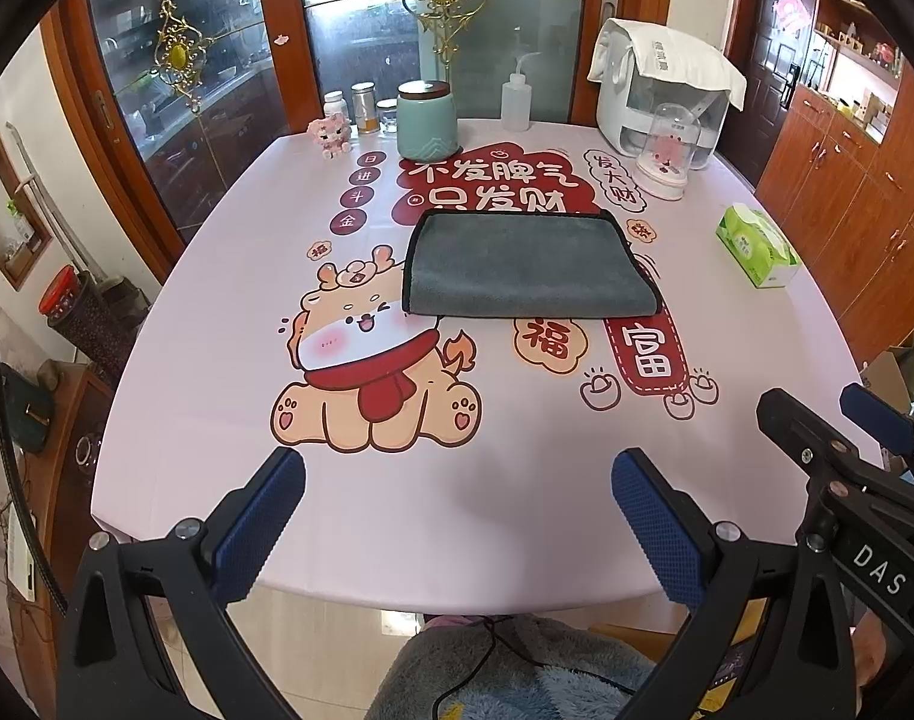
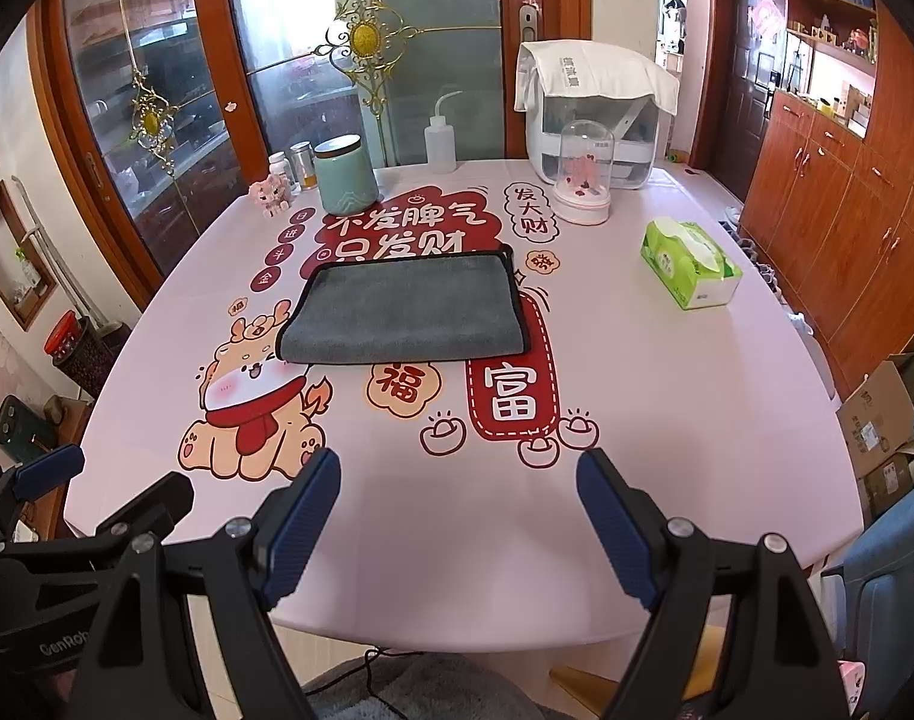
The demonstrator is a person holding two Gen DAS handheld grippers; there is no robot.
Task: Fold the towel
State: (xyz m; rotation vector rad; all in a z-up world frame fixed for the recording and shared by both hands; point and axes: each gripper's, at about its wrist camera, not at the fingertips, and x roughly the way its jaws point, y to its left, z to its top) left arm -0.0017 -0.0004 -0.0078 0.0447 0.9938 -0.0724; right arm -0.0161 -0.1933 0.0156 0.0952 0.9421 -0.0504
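The grey towel is lying folded flat mid-table — both claws, left and right, are hovering near the front edge, fingers apart, holding nothing.

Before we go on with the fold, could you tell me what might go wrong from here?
1. The grey towel already looks folded once, with stacked edges at its right side; a claw might pinch only the top layer and pull the fold open.
2. Both the left claw and the right claw are open and apart from the towel, near the table edge, so the reach is long.
3. The glossy tablecloth looks smooth, so the towel could slide towards the green canister.
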